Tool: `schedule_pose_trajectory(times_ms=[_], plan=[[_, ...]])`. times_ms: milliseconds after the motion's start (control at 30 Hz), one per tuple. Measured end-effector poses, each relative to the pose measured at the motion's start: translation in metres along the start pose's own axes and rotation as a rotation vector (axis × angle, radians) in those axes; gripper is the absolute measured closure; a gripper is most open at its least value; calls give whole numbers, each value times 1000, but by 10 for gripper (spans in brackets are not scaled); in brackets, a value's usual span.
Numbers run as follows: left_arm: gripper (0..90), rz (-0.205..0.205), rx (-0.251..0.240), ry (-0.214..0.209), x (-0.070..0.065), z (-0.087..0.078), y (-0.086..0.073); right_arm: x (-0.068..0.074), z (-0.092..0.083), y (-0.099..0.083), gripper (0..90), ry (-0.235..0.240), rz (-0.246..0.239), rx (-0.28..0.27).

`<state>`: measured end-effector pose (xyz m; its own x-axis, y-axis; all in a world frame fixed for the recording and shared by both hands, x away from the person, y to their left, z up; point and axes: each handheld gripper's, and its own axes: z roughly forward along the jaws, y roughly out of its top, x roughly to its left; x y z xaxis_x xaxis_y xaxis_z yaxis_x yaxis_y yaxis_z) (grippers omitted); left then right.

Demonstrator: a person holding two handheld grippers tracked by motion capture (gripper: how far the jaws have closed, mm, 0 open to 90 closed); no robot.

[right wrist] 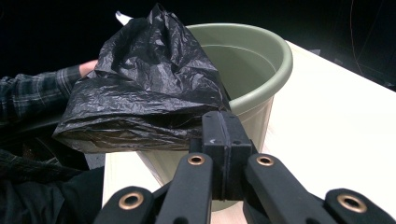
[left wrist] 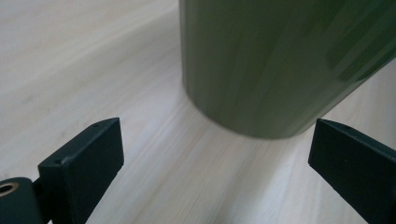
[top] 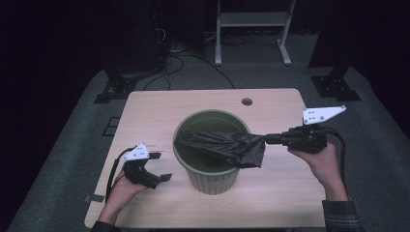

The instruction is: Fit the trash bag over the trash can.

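black bag (top: 227,147) lies stretched across top of green bin (top: 211,179), long axis running left-right in high view, one end pinched at right, other end draped over bin's left rim. right gripper (top: 269,138) clenched on bag's edge, just beside bin's right rim. bin upright at centre of wooden table (top: 154,108); bag hangs partly inside. left gripper (top: 162,166) near bin's left, jaws released, holding nothing. left gripper view: bin's wall (left wrist: 271,60) close ahead. right gripper view: crumpled bag (right wrist: 140,102) heaped over rim, plaid sleeve (right wrist: 32,95) behind.
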<state>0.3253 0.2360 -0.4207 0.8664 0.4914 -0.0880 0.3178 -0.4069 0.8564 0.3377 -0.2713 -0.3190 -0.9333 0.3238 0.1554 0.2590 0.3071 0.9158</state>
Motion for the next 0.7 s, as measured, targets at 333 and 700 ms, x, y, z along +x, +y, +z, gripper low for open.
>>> schedule_pose_trajectory(times_ms=[333,700], plan=[[18,96,-93,-48,-11,-32,50,-2,-1,1,899,-12,1,7],[25,146,-178,-106,-22,-47,96,-4,0,1,900,-19,4,13]])
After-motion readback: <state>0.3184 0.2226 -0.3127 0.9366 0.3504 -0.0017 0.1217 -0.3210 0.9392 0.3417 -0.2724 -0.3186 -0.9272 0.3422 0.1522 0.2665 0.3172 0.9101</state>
